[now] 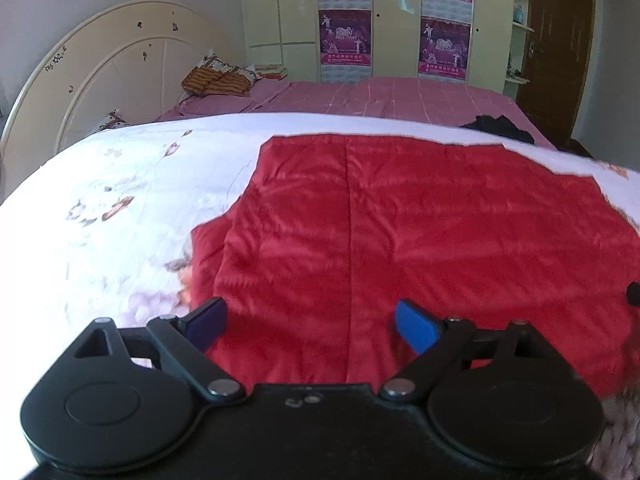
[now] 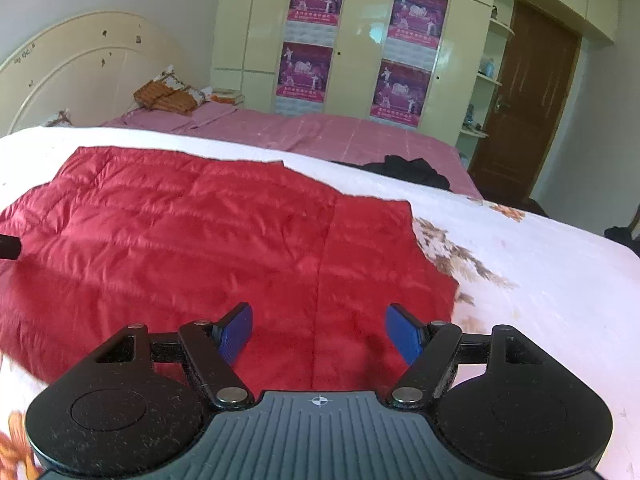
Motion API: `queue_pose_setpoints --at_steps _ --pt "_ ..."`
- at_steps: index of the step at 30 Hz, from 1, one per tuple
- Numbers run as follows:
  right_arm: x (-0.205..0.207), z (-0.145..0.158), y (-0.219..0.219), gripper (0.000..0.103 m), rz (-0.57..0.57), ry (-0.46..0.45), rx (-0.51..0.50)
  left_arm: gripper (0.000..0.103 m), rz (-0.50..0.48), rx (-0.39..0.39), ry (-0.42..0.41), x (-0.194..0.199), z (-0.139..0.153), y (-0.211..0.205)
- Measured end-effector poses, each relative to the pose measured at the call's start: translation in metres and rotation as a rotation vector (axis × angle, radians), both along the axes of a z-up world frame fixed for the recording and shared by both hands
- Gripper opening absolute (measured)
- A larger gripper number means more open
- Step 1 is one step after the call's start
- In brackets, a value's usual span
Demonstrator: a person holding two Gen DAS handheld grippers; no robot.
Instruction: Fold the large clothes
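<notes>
- white floral quilt (image 1: 120, 208) covers my bed, wardrobe (image 2: 360, 40) behind
- red jacket (image 1: 400, 220) flat mid-quilt
- black clothes (image 2: 408, 170) at far edge
- my left gripper (image 1: 310, 326) and right gripper (image 2: 318, 332) both spread wide, empty, over jacket's near edge

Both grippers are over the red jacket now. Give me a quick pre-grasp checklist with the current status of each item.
1. Left gripper open, nothing held: ok.
2. Right gripper open, nothing held: ok.
3. Red quilted puffer garment spread flat on the white floral bedspread: ok.
4. Near hem within either gripper's fingers: cannot tell, the gripper bodies hide it.
5. Black clothing pile apart from the red garment: ok.
6. Sleeves folded in: cannot tell.
</notes>
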State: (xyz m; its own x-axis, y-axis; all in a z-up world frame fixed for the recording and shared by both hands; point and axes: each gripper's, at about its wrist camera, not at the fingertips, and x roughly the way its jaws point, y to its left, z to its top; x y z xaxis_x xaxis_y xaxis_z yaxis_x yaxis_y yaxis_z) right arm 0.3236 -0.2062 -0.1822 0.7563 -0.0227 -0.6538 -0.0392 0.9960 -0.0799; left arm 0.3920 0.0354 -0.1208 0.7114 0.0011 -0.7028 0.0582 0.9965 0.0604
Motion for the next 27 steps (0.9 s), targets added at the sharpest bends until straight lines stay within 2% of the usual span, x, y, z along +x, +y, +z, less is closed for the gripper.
queue_pose_setpoints --at_steps 3,6,9,14,21,26,27 --pt "-0.005 -0.009 -0.004 0.073 -0.018 0.023 -0.026 0.093 0.001 0.039 0.006 -0.004 -0.011 0.002" --pt "-0.005 -0.021 -0.01 0.073 -0.036 0.045 -0.059 0.095 0.014 0.042 0.029 -0.001 -0.021 0.007" --pt "-0.011 -0.016 -0.018 0.073 -0.049 0.046 -0.051 0.095 0.062 -0.012 0.067 0.002 -0.02 0.02" --pt "-0.027 0.001 -0.033 0.073 -0.097 0.046 0.031 0.095 0.091 -0.059 0.095 -0.003 -0.012 0.031" --pt "-0.05 0.016 -0.043 0.073 -0.13 0.084 0.11 0.098 0.114 -0.176 0.166 -0.015 -0.005 0.047" --pt "-0.064 0.016 -0.053 0.073 -0.154 0.127 0.163 0.101 0.14 -0.26 0.218 -0.029 -0.011 0.067" --pt "-0.067 0.015 -0.055 0.079 -0.162 0.135 0.18 0.101 0.149 -0.289 0.233 -0.031 -0.013 0.071"
